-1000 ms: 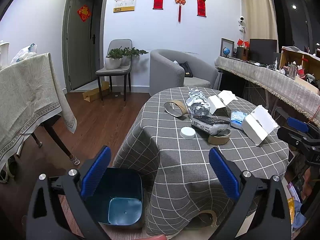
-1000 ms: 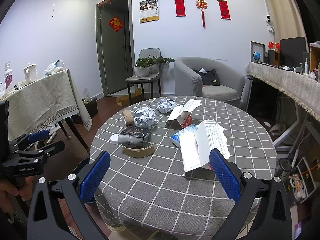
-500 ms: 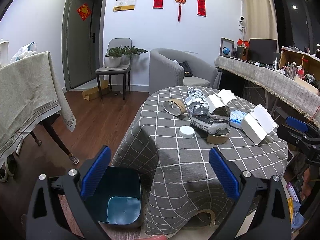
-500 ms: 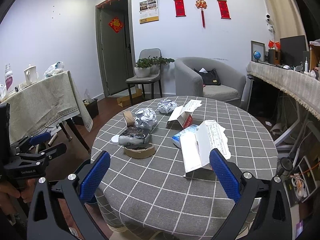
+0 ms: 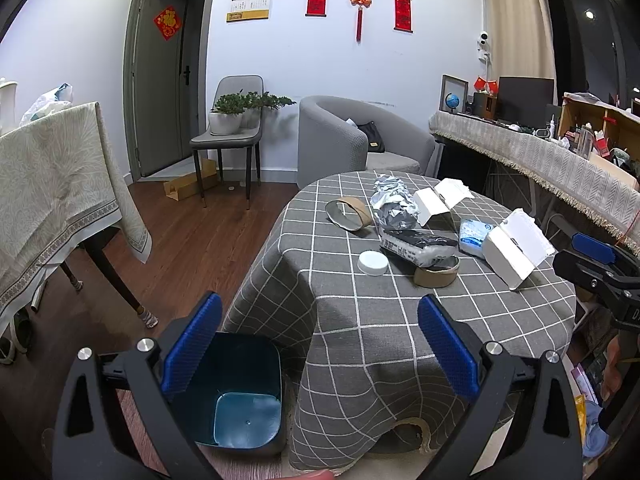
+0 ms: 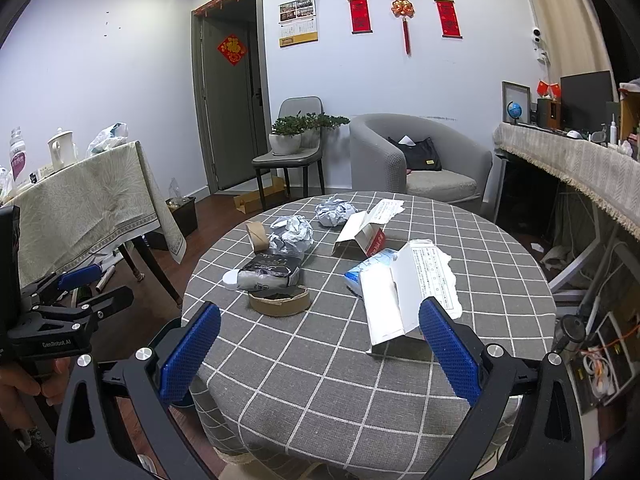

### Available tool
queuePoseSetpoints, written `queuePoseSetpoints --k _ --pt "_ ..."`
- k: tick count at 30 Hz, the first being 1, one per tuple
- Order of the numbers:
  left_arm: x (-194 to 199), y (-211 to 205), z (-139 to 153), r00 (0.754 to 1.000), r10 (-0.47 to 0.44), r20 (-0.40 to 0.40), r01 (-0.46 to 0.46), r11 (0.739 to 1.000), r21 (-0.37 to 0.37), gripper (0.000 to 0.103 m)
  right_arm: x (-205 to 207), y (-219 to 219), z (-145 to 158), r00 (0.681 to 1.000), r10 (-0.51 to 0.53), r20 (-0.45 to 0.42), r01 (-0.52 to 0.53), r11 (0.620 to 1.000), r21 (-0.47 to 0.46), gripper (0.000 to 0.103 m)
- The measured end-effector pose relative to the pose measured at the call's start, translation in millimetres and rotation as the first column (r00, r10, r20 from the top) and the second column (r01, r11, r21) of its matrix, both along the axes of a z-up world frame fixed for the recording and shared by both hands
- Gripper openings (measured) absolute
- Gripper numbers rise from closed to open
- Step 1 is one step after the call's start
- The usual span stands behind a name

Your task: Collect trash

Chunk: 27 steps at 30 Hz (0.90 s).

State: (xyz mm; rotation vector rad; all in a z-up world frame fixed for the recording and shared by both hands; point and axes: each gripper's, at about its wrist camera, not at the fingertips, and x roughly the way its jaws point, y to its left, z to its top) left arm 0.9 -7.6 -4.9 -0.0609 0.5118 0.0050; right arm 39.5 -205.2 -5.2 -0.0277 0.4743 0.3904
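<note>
Trash is scattered on the round worktop (image 6: 500, 264) under a grey checked cloth: two crumpled foil balls (image 6: 292, 234), a brown tape roll (image 6: 280, 300) lying flat with a black-and-silver soft packet (image 6: 270, 272) resting partly on it, a white round lid (image 5: 373, 263), torn white cardboard boxes (image 6: 400, 292) and a blue plastic pack (image 5: 472, 236). A dark blue bin (image 5: 236, 392) with smooth walls stands on the wooden floor just beside the cloth's hanging edge. The left gripper (image 5: 320, 344) and right gripper (image 6: 320, 350) both have their blue ribbed pads spread wide, holding and touching nothing.
</note>
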Motion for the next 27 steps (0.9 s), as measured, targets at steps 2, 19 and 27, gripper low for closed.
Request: queuePoseSetpoints --k 2,19,27 --pt "0.3 -0.1 0.1 1.0 -0.001 -0.001 0.001 1.0 0.001 0.1 0.1 -0.4 -0.1 1.0 -0.001 -0.002 0.001 1.0 0.003 0.1" --pt "-0.4 1.4 2.2 1.0 0.005 0.002 -0.005 1.0 -0.003 0.1 0.5 0.3 -1.0 1.0 0.004 -0.003 -0.004 1.0 -0.003 0.1" --pt "2.4 -0.5 -0.2 1.0 -0.017 -0.014 0.017 1.0 -0.011 0.099 2.2 -1.1 -2.9 1.0 -0.006 -0.003 0.006 1.0 -0.004 0.1"
